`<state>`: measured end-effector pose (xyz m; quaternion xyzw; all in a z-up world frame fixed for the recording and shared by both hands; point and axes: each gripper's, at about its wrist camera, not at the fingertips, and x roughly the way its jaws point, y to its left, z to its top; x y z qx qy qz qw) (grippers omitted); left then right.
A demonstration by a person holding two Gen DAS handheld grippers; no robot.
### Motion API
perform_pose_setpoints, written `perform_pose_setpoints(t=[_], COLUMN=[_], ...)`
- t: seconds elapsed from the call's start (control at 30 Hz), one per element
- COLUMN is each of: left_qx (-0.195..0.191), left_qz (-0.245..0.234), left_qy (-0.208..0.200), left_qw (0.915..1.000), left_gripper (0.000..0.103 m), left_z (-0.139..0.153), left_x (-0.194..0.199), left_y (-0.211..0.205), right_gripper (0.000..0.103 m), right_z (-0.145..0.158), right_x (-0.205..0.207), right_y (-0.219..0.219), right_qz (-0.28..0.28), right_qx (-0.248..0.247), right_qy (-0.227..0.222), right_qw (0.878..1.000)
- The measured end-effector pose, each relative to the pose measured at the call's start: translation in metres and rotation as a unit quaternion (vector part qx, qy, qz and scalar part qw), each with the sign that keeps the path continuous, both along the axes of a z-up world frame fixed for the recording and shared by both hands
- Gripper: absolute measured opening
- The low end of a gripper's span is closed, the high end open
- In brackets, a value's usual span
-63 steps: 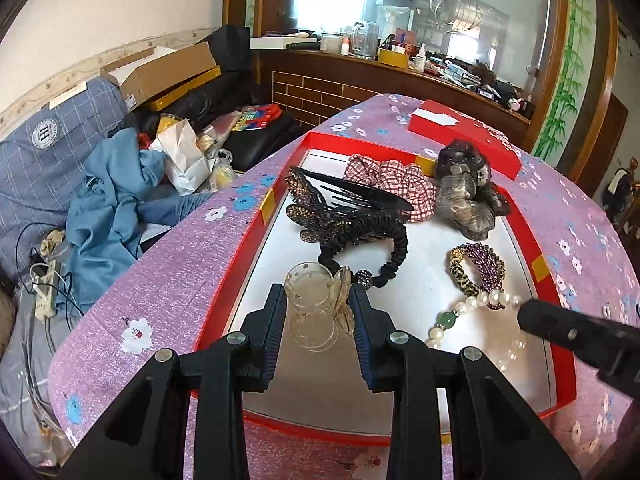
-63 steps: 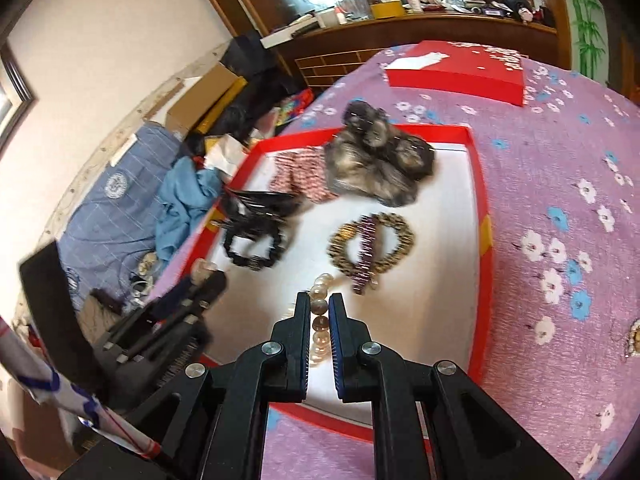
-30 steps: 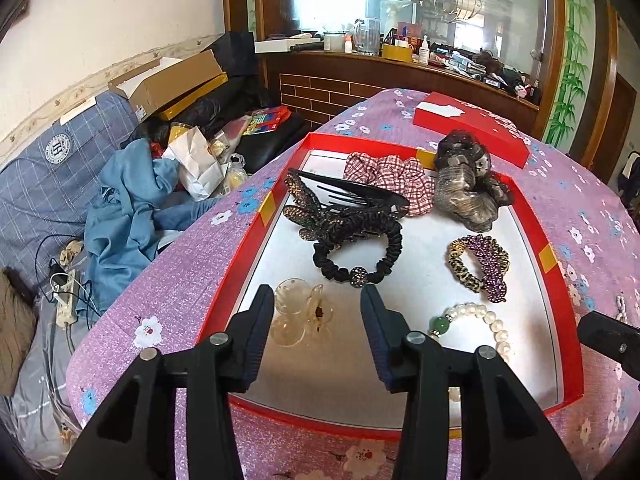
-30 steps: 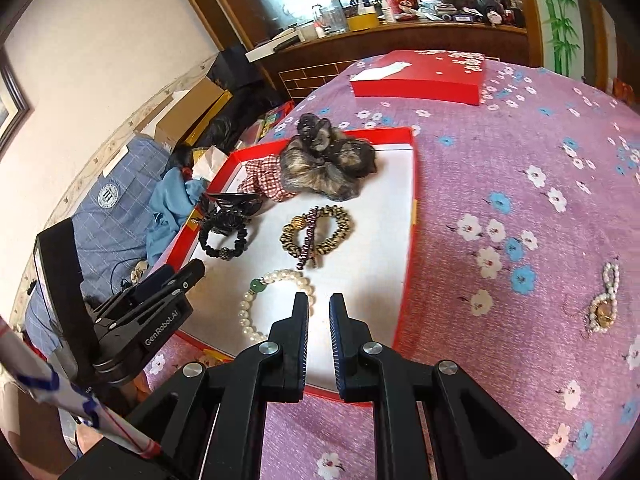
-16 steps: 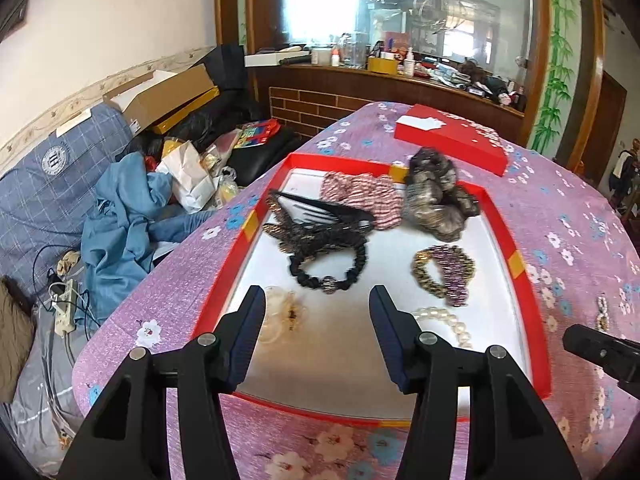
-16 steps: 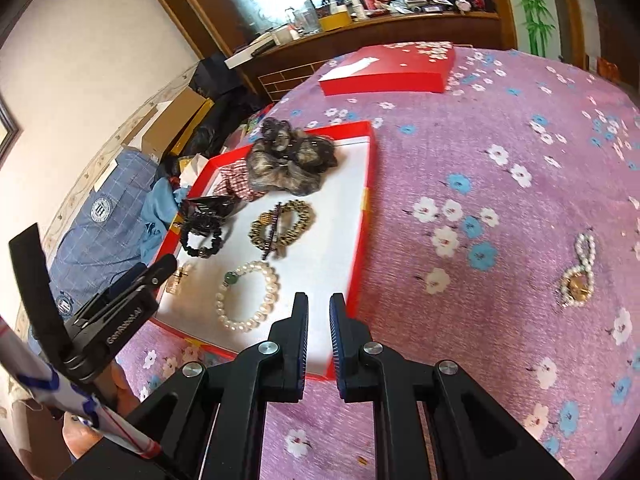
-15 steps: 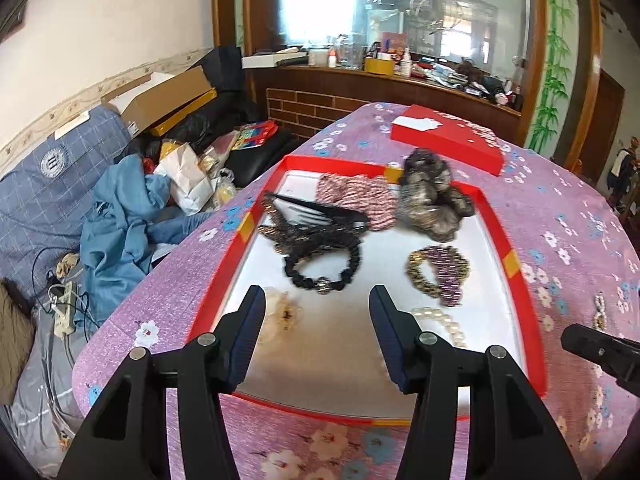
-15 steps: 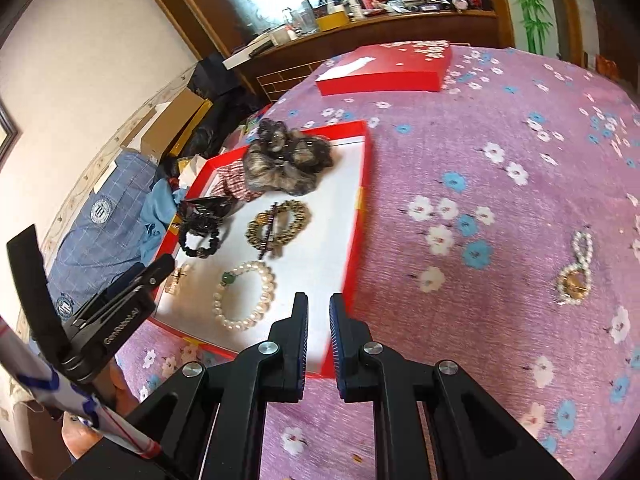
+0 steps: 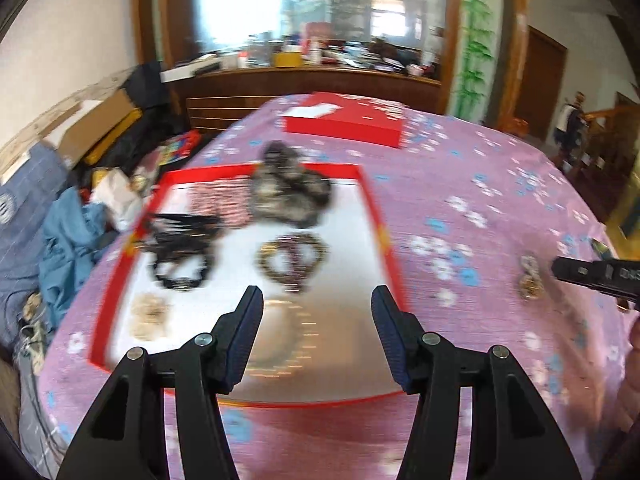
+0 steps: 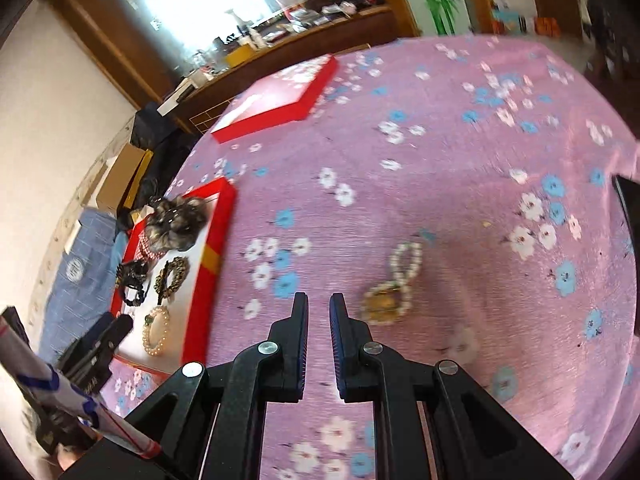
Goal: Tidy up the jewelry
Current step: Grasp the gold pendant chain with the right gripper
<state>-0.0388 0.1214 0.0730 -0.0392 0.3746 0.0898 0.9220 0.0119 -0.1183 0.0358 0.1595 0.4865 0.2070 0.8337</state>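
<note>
A red-rimmed white tray (image 9: 376,216) on the purple flowered cloth holds hair ties, a black claw clip (image 9: 180,236), a clear clip (image 9: 150,316), a beaded bracelet (image 9: 292,258) and a pearl bracelet (image 10: 156,330). My left gripper (image 9: 316,328) is open and empty above the tray's near end. A pearl and gold ornament (image 10: 394,284) lies on the cloth right of the tray; it also shows in the left wrist view (image 9: 530,278). My right gripper (image 10: 319,320) is empty, its jaws a narrow gap apart, just left of the ornament.
A red box lid (image 10: 280,96) lies at the table's far side. A fluffy scrunchie (image 9: 288,188) and a checked one (image 9: 216,200) sit at the tray's far end. Clothes and boxes are piled off the table's left edge (image 9: 64,240).
My left gripper let go of the clear clip in the tray, opened wide and drew back. My right gripper swung right, from over the tray to beside the pearl ornament.
</note>
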Motion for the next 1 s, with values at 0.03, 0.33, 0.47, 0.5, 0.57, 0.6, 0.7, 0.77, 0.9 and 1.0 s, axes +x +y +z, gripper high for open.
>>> perform_pose_setpoints(t=[0.03,0.33,0.47,0.5,0.57,0.6,0.7,0.77,0.9,1.0], left_qx=[-0.002,0.010,0.004,0.002,0.000,-0.002,-0.004,-0.007,-0.007,-0.006], left_qz=[-0.013,-0.093,-0.096,-0.096,-0.095,-0.094,-0.093,-0.092,-0.092,-0.091], left_qy=[0.004,0.040,0.045,0.046,0.046,0.047,0.048,0.048,0.048,0.049], left_qw=[0.9999,0.9949,0.9944,0.9944,0.9944,0.9944,0.9945,0.9945,0.9946,0.9946], left_gripper=[0.055,0.055,0.055,0.055,0.055,0.055,0.055,0.055,0.055,0.055], left_z=[-0.002,-0.029,-0.034,-0.035,-0.036,-0.036,-0.037,-0.038,-0.037,-0.037], left_x=[0.004,0.018,0.021,0.021,0.022,0.022,0.022,0.022,0.021,0.021], left_y=[-0.011,-0.076,-0.078,-0.077,-0.075,-0.074,-0.070,-0.068,-0.067,-0.067], right_gripper=[0.012,0.011,0.017,0.017,0.019,0.021,0.021,0.021,0.022,0.021], right_z=[-0.004,-0.032,-0.036,-0.036,-0.037,-0.037,-0.038,-0.038,-0.037,-0.036], right_x=[0.003,0.015,0.018,0.018,0.018,0.019,0.018,0.017,0.010,0.001], right_y=[-0.003,-0.004,0.000,0.001,0.003,0.005,0.008,0.012,0.025,0.039], right_qz=[-0.002,0.010,0.011,0.010,0.013,0.016,0.015,0.018,0.041,0.053], right_qx=[0.002,-0.018,-0.044,-0.050,-0.058,-0.061,-0.077,-0.091,-0.146,-0.205], right_qy=[0.004,0.025,0.016,0.014,0.009,0.007,-0.002,-0.008,-0.036,-0.061], right_qw=[1.000,0.999,0.999,0.999,0.998,0.998,0.997,0.996,0.988,0.976])
